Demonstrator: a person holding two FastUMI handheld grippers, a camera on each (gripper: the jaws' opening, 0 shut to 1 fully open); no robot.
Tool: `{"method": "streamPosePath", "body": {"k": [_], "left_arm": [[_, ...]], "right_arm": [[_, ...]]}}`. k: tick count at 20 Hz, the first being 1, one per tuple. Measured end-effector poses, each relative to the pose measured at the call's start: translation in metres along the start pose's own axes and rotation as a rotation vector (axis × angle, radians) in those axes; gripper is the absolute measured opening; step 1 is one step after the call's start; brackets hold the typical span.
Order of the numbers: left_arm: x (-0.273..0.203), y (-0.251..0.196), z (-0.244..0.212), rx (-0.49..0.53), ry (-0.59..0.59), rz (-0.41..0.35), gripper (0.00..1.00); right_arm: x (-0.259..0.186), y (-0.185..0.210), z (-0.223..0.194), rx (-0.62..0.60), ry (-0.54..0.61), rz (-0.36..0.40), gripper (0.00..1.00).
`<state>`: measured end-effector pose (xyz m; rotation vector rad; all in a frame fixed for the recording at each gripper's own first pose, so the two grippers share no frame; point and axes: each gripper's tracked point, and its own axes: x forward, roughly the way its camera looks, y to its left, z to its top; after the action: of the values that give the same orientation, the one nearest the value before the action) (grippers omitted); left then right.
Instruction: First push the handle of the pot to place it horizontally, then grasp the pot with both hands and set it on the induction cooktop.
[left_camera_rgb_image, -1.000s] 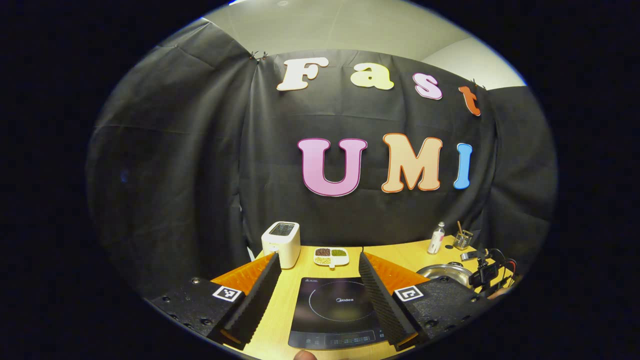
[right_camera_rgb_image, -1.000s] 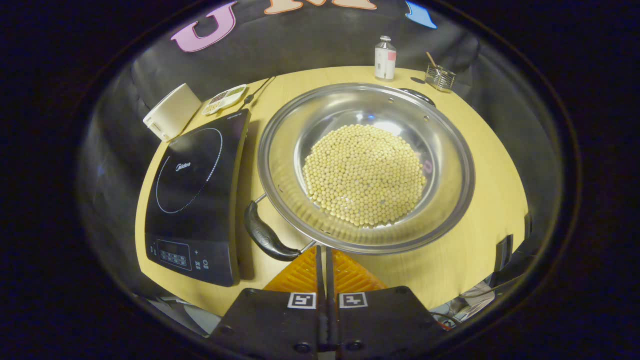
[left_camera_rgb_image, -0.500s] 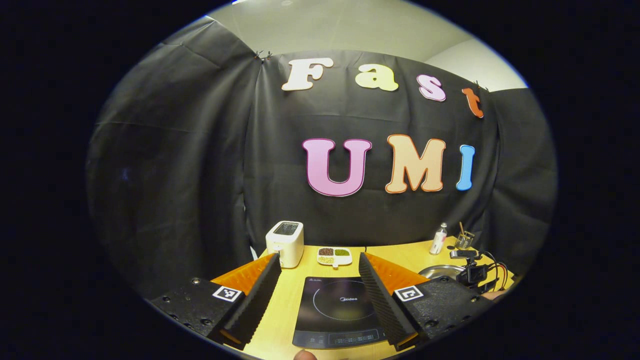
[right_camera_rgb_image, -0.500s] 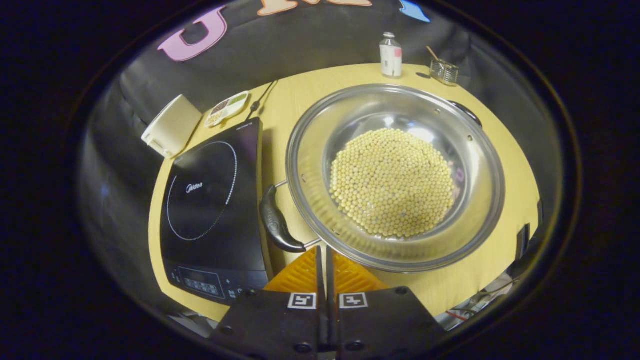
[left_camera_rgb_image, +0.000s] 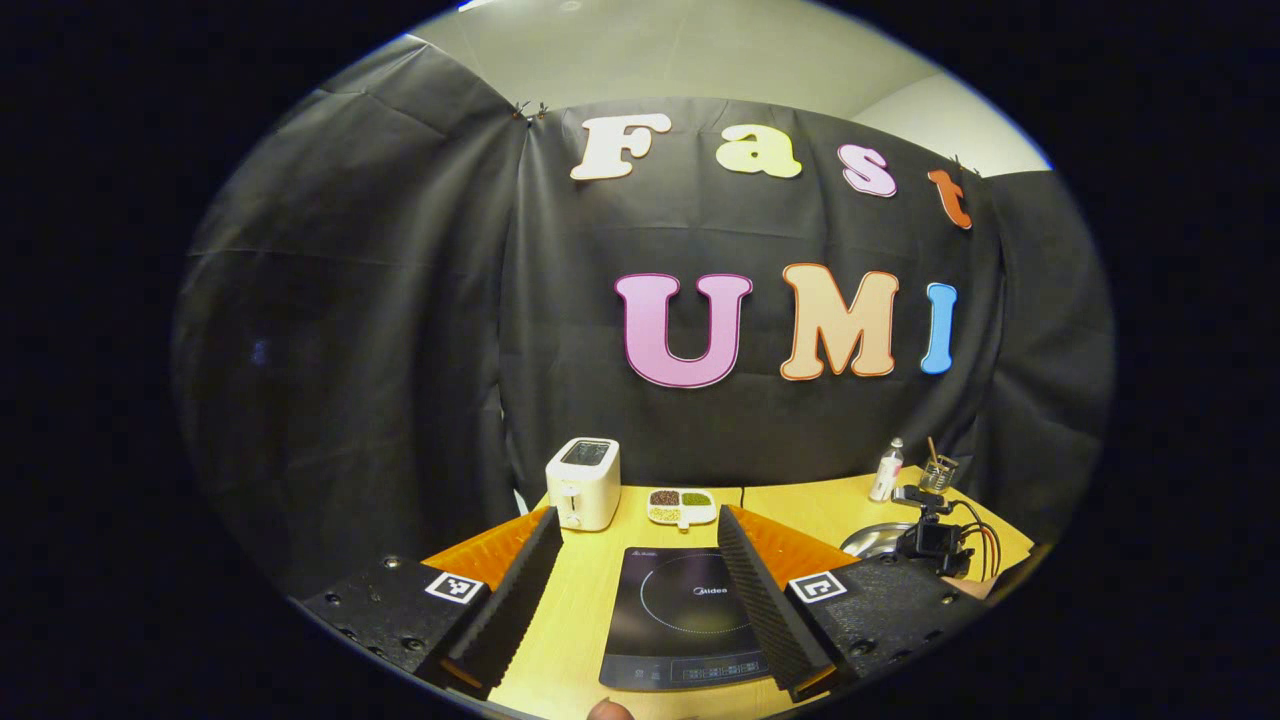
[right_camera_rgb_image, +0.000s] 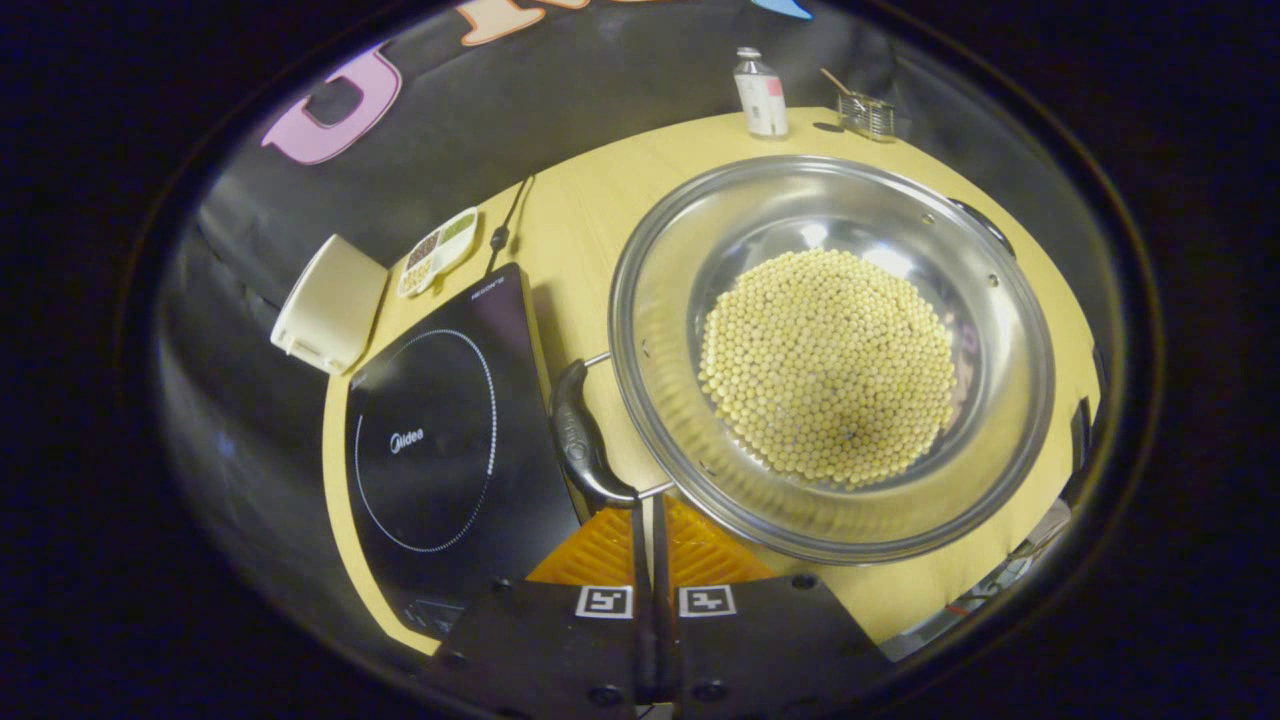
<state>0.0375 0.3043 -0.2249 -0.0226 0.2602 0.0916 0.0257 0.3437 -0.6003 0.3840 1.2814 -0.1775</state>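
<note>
Pot (right_camera_rgb_image: 640, 330) swung rightward since earlier – holds soybeans (right_camera_rgb_image: 828, 367); right tongs (right_camera_rgb_image: 650, 520) closed (empty), left tongs (left_camera_rgb_image: 640, 580) wide apart.

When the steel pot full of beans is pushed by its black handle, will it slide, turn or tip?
The pot is wide and low, so it probably will not tip. The layer of beans likely makes it heavy, so it may turn slowly on the table. The right gripper, shut, is at the end of the handle, off centre, which favours turning.
</note>
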Motion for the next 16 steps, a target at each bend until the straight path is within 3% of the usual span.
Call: {"method": "streamPosePath", "body": {"k": [5,8,13,15,16], "left_arm": [[-0.004,-0.005,0.001,0.012,0.010,-0.003,0.92],[-0.005,-0.015,0.004,0.024,0.009,-0.025,0.95],[0.000,-0.054,0.001,-0.004,0.038,-0.120,0.95],[0.002,-0.071,-0.008,-0.020,0.069,-0.158,0.92],[0.006,-0.080,-0.009,-0.028,0.077,-0.179,0.96]], "right_arm": [[0.000,0.006,0.004,0.026,0.016,0.028,0.03],[-0.013,0.005,0.004,0.014,0.006,0.064,0.03],[-0.044,-0.016,0.019,0.005,-0.037,0.117,0.00],[-0.056,-0.038,0.035,-0.016,-0.092,0.108,0.04],[-0.063,-0.047,0.042,-0.029,-0.117,0.108,0.06]]}}
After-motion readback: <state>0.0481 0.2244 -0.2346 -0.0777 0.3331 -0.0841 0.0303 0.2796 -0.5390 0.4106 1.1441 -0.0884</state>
